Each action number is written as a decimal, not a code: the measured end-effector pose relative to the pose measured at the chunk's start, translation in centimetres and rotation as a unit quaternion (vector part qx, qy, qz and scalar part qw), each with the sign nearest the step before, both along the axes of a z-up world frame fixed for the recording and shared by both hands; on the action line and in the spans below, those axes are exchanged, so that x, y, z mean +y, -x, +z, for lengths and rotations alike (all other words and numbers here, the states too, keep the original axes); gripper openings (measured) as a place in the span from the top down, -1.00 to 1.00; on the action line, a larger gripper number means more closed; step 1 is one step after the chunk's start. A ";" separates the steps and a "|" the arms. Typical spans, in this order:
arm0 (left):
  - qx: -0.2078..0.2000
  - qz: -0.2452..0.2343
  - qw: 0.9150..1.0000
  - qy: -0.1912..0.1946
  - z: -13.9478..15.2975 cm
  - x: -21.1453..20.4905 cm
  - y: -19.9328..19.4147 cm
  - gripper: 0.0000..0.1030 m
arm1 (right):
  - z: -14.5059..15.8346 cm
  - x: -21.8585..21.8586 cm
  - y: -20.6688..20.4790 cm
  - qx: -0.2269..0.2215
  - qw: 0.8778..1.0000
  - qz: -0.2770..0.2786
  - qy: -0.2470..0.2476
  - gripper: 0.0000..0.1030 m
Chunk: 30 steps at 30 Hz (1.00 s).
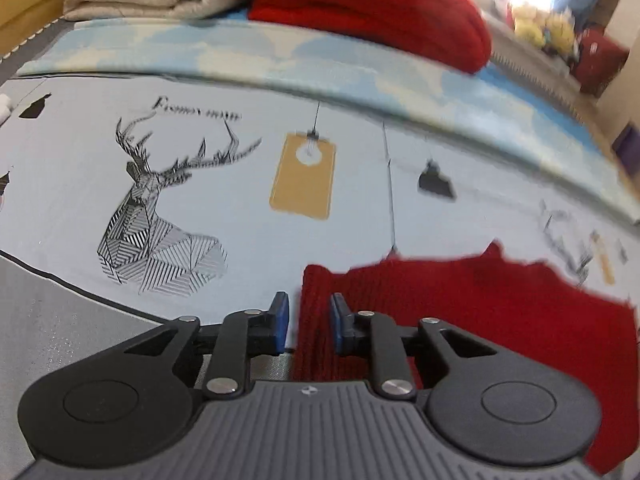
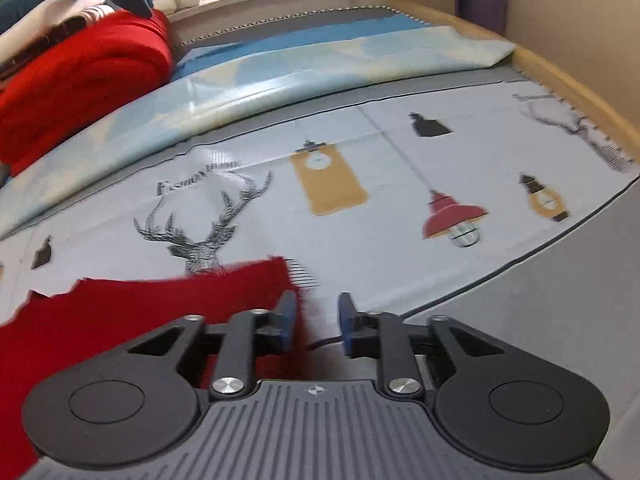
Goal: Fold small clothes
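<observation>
While the left view is blurring, we are seeing our left claw (image 1: 308, 320) sitting parted, the red knit (image 1: 480, 312) edge lying between its pads but not pinched. The knit is spreading rightward over the printed mat (image 1: 200, 200) on the bed; a folded red blanket (image 1: 372, 4) is lying well behind.

In the right view, our right claw (image 2: 318, 326) is also standing open, the knit's (image 2: 140, 312) corner brushing its left pad (image 2: 288, 320). We are judging this as the grasping step, both ends being lined up. Next we are needing to close both claws on the edge, then lift evenly and carry it over.
</observation>
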<state>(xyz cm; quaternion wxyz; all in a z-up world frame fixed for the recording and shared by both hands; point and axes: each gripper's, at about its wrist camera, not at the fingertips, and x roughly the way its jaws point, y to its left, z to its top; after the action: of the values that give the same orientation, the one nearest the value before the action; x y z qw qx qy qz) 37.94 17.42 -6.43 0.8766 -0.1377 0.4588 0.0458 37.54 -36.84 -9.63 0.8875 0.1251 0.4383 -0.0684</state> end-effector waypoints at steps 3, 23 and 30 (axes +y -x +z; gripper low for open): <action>-0.006 -0.026 0.998 0.062 0.8 0.8 0.9 0.50 | 0.8 -0.6 0.9 -0.012 1.000 0.016 -0.022 0.26; 0.051 -0.242 0.967 -0.062 0.4 -5.8 9.5 0.44 | 1.2 3.6 9.4 0.055 0.957 0.284 0.037 0.26; 0.084 -0.255 0.960 -0.076 -1.2 -5.9 10.1 0.44 | 0.1 3.1 10.2 0.097 0.956 0.270 0.060 0.26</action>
<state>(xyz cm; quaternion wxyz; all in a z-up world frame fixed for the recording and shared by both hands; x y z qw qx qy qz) 27.89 11.52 -7.60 0.8255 0.0547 0.5457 -0.1331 27.38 -33.77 -9.52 0.8322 -0.0587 0.5344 0.1361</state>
